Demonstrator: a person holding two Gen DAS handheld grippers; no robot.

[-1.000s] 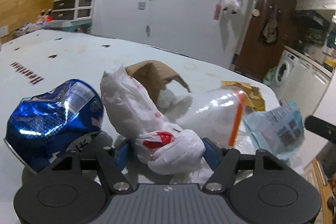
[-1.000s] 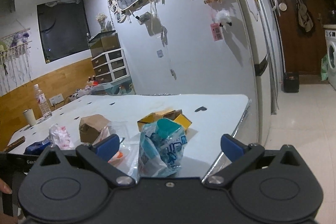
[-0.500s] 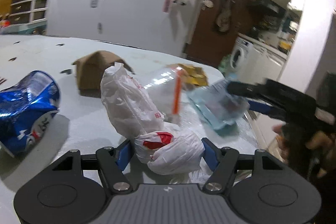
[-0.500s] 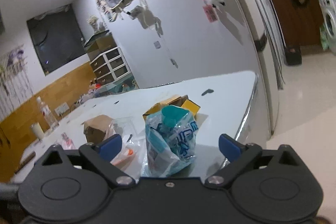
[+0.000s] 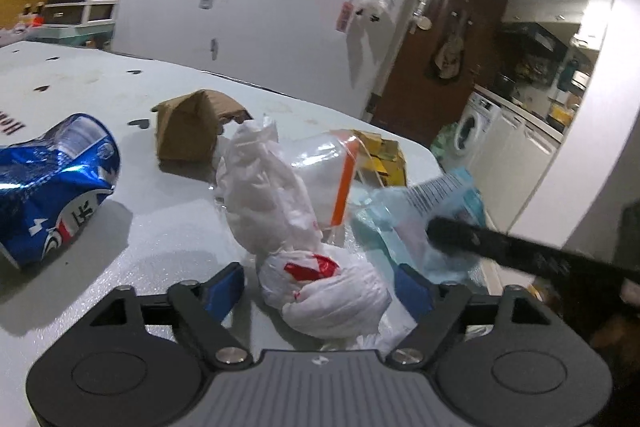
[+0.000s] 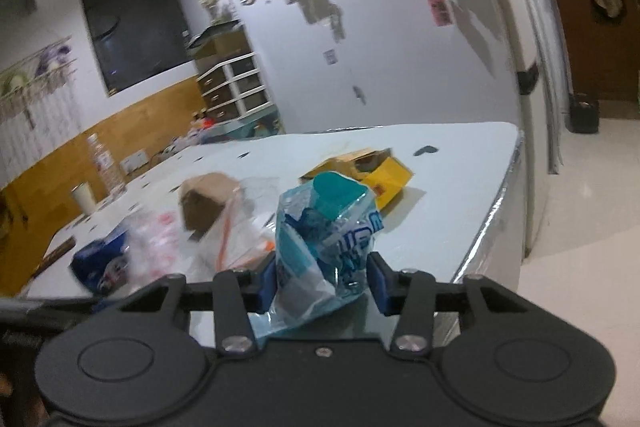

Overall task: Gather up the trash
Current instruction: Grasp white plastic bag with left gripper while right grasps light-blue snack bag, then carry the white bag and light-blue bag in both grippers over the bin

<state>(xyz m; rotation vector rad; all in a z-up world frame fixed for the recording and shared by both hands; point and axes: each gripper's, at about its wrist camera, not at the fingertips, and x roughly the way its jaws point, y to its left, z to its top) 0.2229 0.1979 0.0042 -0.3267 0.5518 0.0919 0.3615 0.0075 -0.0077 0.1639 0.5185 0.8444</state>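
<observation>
Our right tool [image 6: 322, 281], jaws just closing, pinches the crumpled teal wrapper [image 6: 326, 231] near the counter [image 6: 452, 163] edge. Our left tool [image 5: 320, 287], just spread, straddles the knotted white bag [image 5: 320, 287]; open counter lies left.

Glossy crumpled metal can [image 5: 52, 187], thin white plastic bag [image 5: 288, 227], matt brown paper [image 5: 188, 135]

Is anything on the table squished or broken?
Yes. The blue can on the table's left side is crushed, lying on its side. Behind it, the brown paper bag is crumpled, and the yellow box looks flattened and torn open.
</observation>
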